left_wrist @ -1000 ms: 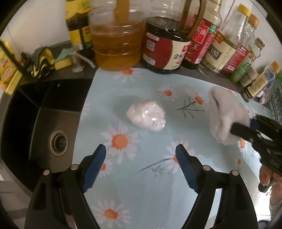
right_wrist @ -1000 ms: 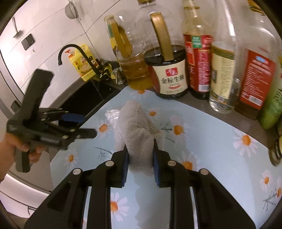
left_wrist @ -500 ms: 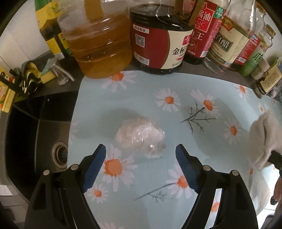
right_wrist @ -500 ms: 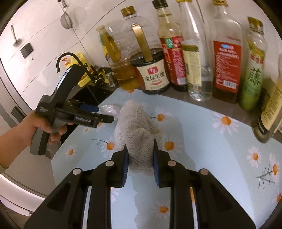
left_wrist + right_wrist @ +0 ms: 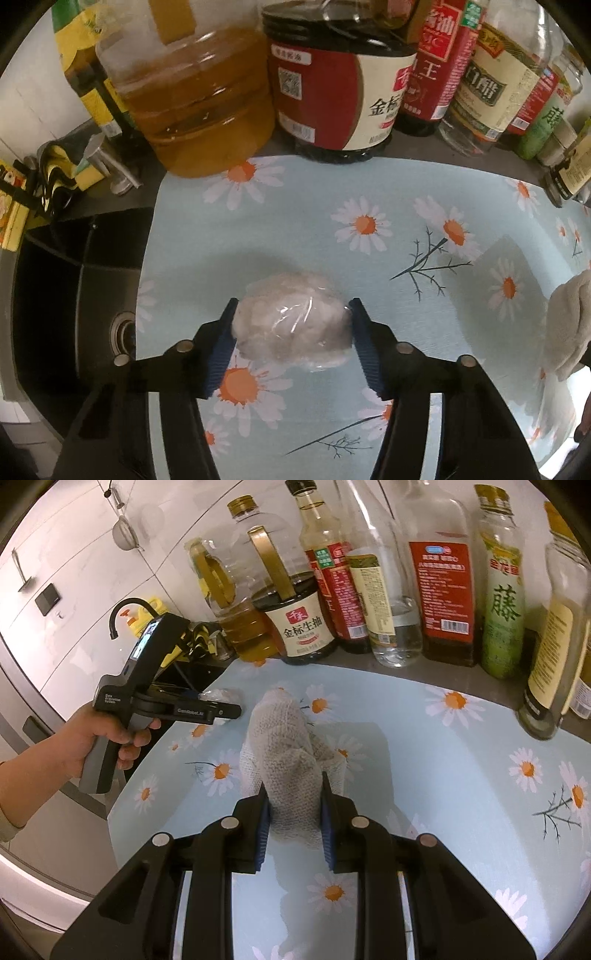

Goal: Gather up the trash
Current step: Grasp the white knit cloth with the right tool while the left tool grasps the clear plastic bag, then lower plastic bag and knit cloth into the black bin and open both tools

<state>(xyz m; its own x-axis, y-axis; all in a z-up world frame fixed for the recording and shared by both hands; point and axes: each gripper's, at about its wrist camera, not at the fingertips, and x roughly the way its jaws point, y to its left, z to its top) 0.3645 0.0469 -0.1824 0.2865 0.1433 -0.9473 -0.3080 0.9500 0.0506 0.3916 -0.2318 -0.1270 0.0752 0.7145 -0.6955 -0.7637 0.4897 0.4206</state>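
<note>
The left gripper (image 5: 291,314) had its blue pads touching both sides of a crumpled clear plastic wad (image 5: 291,326) lying on the daisy-print mat (image 5: 369,192), grasping it. The right gripper (image 5: 294,805) was clamped on a grey knitted cloth (image 5: 284,753). Beyond stood an oil jug (image 5: 199,99) and a soy sauce jug (image 5: 332,99).

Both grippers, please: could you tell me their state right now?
Left gripper: closed on the plastic-wrapped wad.
Right gripper: closed on the knitted cloth.

Grey cloth (image 5: 570,325) is cut off at the edge.
</note>
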